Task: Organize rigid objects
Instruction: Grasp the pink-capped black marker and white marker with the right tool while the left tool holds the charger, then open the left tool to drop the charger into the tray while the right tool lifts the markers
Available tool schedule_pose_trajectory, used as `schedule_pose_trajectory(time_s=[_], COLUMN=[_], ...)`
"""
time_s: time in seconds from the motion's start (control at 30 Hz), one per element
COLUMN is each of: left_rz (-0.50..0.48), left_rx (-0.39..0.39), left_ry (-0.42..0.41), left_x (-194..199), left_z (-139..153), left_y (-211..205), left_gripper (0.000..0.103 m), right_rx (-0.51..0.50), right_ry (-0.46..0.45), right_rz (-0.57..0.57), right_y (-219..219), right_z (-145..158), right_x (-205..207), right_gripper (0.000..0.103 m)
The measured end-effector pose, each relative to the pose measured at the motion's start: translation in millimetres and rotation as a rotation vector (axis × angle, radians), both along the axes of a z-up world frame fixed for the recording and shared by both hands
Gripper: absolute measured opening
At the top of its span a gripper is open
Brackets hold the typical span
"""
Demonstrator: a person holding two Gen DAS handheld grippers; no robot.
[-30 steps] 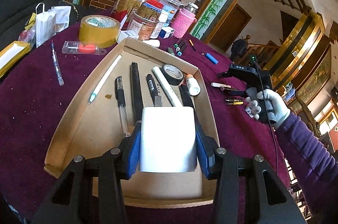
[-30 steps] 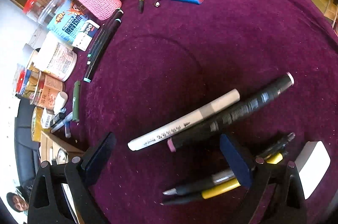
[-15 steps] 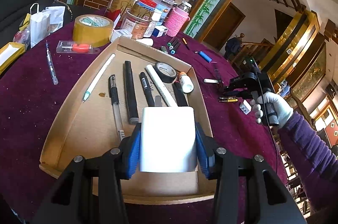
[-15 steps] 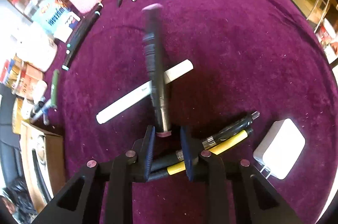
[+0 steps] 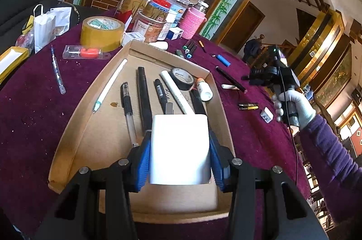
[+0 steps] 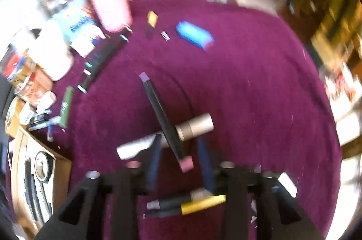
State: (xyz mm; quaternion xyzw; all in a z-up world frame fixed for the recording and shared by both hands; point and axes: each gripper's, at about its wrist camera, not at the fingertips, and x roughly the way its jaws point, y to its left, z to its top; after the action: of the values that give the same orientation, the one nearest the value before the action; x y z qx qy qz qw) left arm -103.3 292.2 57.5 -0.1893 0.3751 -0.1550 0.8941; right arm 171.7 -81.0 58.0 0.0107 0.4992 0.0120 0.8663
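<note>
purple tabletop (image 5: 34,117): cardboard tray (image 5: 74,138) partly filled. left gripper (image 5: 178,149) fingers clamp white box (image 5: 179,145); right gripper (image 6: 181,163) fingers narrow, marker (image 6: 163,117) between, grip unclear. pens remain outside.

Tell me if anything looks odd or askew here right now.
Yes: the black marker sticks out crookedly between the right gripper's fingers, crossing over the white marker on the cloth. The left gripper holds a white block squarely over the cardboard tray; nothing looks spilled.
</note>
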Motion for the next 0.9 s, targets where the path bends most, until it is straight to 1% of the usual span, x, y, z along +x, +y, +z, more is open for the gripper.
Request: schedule_pose_trajectory(time_s=[0.03,0.07,0.13,0.17,0.2,0.23,0.27,0.3,0.37,0.43,0.47,0.5,0.53,0.6,0.63,0.77,0.83,0.9], left_rz=[0.002,0.005,0.012,0.018,0.025,0.032,0.039,0.049,0.072,0.092,0.101,0.105,0.107,0.116,0.121,0.128,0.13,0.137], left_rx=[-0.001,-0.002,-0.001,0.001,0.004,0.007,0.011,0.015,0.033,0.072,0.097,0.108,0.119,0.146,0.162,0.238,0.272,0.305], left_ry=[0.006,0.013,0.03,0.037,0.044,0.047,0.05,0.05,0.055,0.057,0.061,0.069,0.08,0.118,0.14,0.228,0.282,0.287], left_x=[2,4,7,8,9,10,10,11,15,20,23,26,31,41,46,71,88,100], left_z=[-1,-3,-6,-7,-8,-8,-8,-7,-6,-4,-3,-4,-5,-9,-11,-22,-30,-29], left_y=[0,0,1,2,3,5,6,9,13,16,18,19,20,21,21,20,19,15], left_gripper=[0.045,0.045,0.045,0.045,0.045,0.045,0.045,0.045,0.045,0.045,0.045,0.045,0.045,0.045,0.045,0.045,0.047,0.049], right_rx=[-0.016,-0.015,0.024,0.025,-0.004,-0.019,0.001,0.028,0.024,0.06,0.093,0.149,0.18,0.279,0.305,0.443,0.478,0.509], right_ry=[-0.008,-0.004,0.038,0.065,0.097,0.113,0.121,0.118,0.124,0.122,0.109,0.092,0.084,0.054,0.047,0.029,0.033,0.058], right_rz=[0.019,0.03,0.061,0.067,0.064,0.061,0.067,0.072,0.077,0.08,0.08,0.08,0.081,0.101,0.111,0.199,0.251,0.305], right_y=[3,6,10,12,15,15,16,16,17,14,13,9,6,8,13,33,52,77], right_z=[-1,-2,-15,-23,-35,-41,-46,-45,-43,-38,-33,-24,-20,-4,-2,22,28,28], right_x=[9,16,34,43,51,52,53,51,48,43,38,31,26,8,5,-34,-53,-71], right_gripper=[0.066,0.066,0.066,0.066,0.062,0.053,0.032,0.016,0.015,0.015,0.015,0.015,0.015,0.016,0.016,0.016,0.016,0.016])
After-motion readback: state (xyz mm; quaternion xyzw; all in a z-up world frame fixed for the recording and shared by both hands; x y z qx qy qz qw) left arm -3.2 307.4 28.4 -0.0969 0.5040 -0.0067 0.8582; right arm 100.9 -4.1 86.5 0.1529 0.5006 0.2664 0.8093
